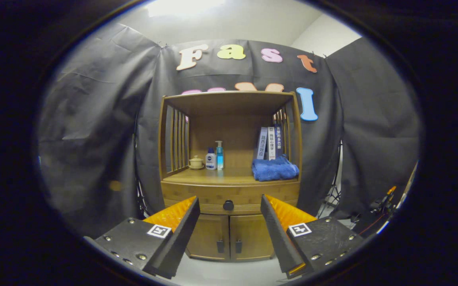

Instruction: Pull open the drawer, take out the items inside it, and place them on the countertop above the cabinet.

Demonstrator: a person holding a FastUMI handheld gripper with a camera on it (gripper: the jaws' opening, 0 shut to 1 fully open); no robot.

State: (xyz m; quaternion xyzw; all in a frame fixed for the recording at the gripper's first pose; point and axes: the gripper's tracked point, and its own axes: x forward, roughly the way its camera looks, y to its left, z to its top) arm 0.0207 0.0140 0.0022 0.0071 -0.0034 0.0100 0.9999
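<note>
1. At the lower centre of the frame, the gripper [229,206] is held with its two fingers spread wide apart and nothing between them. The round dark drawer knob [228,205] is seen in the gap, well beyond the fingertips, so no contact has been made.
2. The wide wooden drawer front [229,197] lies shut below the shelf of the tall bamboo-coloured wooden cabinet [229,174], at the middle of the frame. Its contents are hidden, so what must be lifted out cannot be told.
3. On the countertop's left part, a small cream lidded ceramic cup [196,162], a white-and-blue lotion bottle [211,159] and a clear blue pump bottle [219,155] are stood close together. They could be tipped if the drawer were jerked, or knocked when items are set down.
4. The knob is small; if the fingers were closed off-centre, it could slip out and the pull would be lost.
5. On the countertop's right part, a folded blue towel [274,168] is laid before upright books [269,143]. Little free surface is left, so placement may be crowded.
6. The two lower cabinet doors [229,237] could be mistaken for the target.
</note>
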